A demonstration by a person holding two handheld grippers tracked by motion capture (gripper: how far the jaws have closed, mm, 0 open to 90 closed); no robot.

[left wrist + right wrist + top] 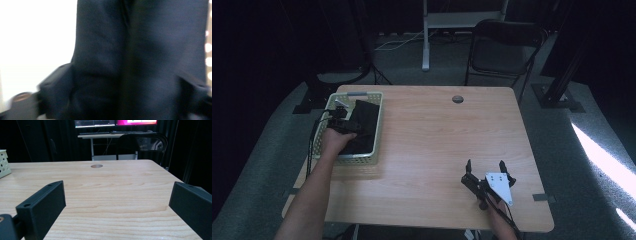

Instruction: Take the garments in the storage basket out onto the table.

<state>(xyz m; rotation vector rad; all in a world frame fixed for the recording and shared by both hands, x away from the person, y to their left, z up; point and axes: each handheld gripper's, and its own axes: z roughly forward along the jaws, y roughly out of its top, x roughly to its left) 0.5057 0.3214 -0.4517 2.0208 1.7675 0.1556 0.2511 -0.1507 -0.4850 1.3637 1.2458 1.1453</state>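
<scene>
Dark folded cloth [363,125] was sat in pale perforated basket [379,131], bench [437,145] 9 o'clock; left hand-held gripper [343,125] jaws were set around it, grip not confirmable; lift-out pending. Right hand-held gripper [486,166] was held wide, empty, 5 o'clock.

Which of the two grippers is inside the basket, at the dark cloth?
The left gripper: it reaches into the pale green basket with the dark cloth between its jaws. The right gripper rests open on the bare wooden table.

The left forearm reaches forward into the basket [378,120], its left gripper [341,123] pointing down with jaws spread around dark cloth [140,57]. The right gripper [486,167] rests well apart from the basket, level, jaws wide open.
</scene>
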